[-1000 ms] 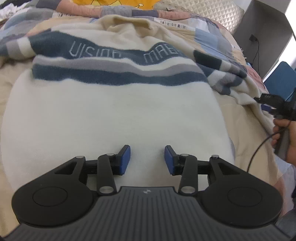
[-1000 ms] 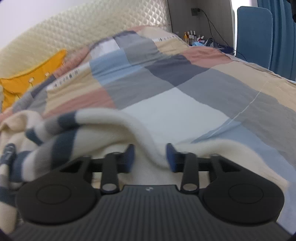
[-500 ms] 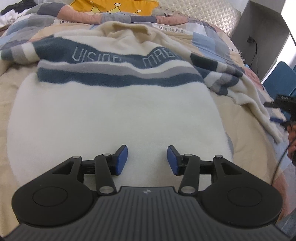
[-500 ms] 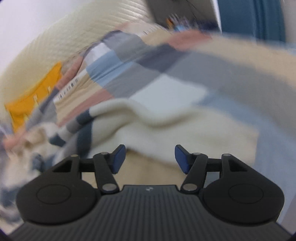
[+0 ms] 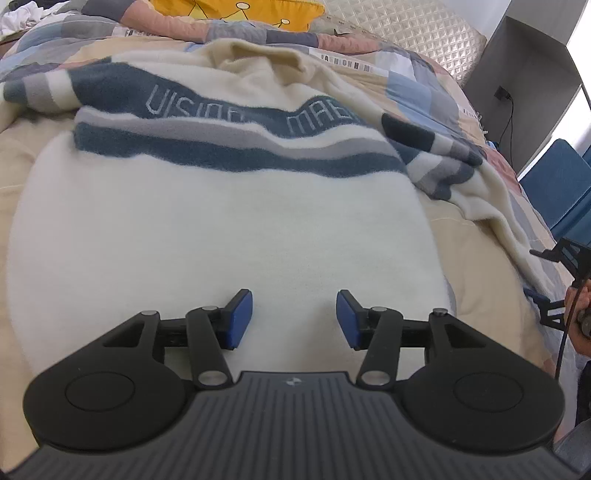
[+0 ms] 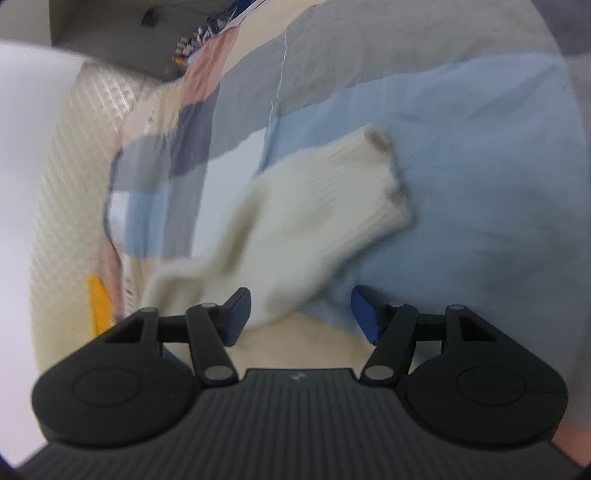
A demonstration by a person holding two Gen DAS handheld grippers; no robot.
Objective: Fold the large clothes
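A cream sweater (image 5: 221, 229) with navy and grey chest stripes and lettering lies spread on the bed, hem towards me. My left gripper (image 5: 294, 319) is open and empty, hovering over the hem. The sweater's right sleeve (image 5: 495, 218) trails off to the right. In the right wrist view, that sleeve's ribbed cuff (image 6: 354, 192) lies on the quilt ahead. My right gripper (image 6: 299, 315) is open, low over the sleeve, its jaws on either side of the cloth. The right gripper also shows at the left wrist view's right edge (image 5: 561, 280).
A patchwork quilt (image 5: 413, 85) covers the bed. A yellow garment (image 5: 236, 11) lies near the quilted headboard (image 5: 424, 40). A grey cabinet (image 5: 524, 74) and a blue chair (image 5: 554, 184) stand to the right of the bed.
My right gripper has opened wider, let the sleeve drop, and swung round so the cuff lies ahead. My left gripper has opened a little and drawn back slightly.
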